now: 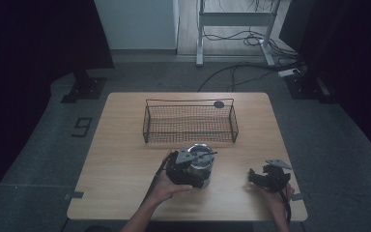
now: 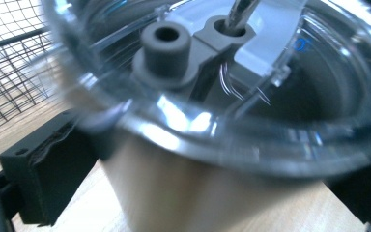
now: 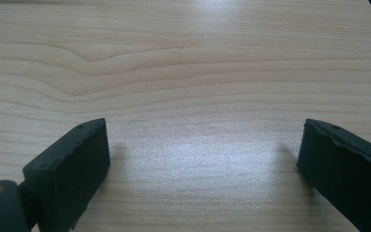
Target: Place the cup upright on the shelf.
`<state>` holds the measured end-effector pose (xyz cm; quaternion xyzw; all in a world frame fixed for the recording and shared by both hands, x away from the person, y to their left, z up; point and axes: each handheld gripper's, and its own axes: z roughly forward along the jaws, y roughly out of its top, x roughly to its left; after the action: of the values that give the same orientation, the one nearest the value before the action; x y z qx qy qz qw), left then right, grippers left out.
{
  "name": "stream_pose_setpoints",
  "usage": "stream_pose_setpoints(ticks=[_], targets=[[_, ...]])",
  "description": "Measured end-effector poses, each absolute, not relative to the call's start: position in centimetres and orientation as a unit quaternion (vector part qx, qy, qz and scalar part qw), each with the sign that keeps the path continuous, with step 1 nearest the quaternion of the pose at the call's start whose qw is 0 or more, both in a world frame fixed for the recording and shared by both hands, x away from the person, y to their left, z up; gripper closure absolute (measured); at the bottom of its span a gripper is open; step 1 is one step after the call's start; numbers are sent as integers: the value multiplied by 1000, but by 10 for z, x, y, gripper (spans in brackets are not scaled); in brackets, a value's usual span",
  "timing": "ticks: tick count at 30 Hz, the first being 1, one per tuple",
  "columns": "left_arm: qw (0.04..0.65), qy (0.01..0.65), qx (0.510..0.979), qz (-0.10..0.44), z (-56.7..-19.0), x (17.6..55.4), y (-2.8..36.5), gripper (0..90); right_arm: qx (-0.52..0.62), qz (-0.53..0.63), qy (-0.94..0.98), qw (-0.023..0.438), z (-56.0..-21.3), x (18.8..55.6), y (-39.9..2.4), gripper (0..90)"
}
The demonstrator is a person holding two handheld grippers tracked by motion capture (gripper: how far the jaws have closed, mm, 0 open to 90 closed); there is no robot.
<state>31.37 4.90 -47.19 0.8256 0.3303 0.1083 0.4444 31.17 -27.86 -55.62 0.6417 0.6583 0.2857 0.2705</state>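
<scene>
A round container (image 1: pixel 200 155) with a clear lid and a grey hub in its middle stands on the wooden table (image 1: pixel 121 150), just in front of the wire basket. My left gripper (image 1: pixel 193 171) reaches it from the near side. In the left gripper view the black jaws sit against either side of the container's (image 2: pixel 207 188) pale body, with the lid (image 2: pixel 212 63) blurred and very close. My right gripper (image 1: pixel 257 177) rests low at the table's front right, apart from everything. Its jaws (image 3: pixel 203 154) stand wide open over bare wood.
A black wire basket (image 1: pixel 189 101) sits across the far middle of the table, seen also as the mesh (image 2: pixel 9 63) in the left gripper view. A small dark disc (image 1: pixel 219 104) lies at its back right rim. Stands and cables crowd the floor beyond.
</scene>
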Motion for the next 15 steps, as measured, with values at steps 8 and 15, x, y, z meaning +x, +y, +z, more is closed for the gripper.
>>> stream_pose_setpoints(ticks=[8,15], targets=[[439,332,826,121,-477,318,40,3,642,286,658,271,-556,312,-279,41],[444,321,827,129,-478,318,41,23,642,286,658,270,-556,312,-279,41]])
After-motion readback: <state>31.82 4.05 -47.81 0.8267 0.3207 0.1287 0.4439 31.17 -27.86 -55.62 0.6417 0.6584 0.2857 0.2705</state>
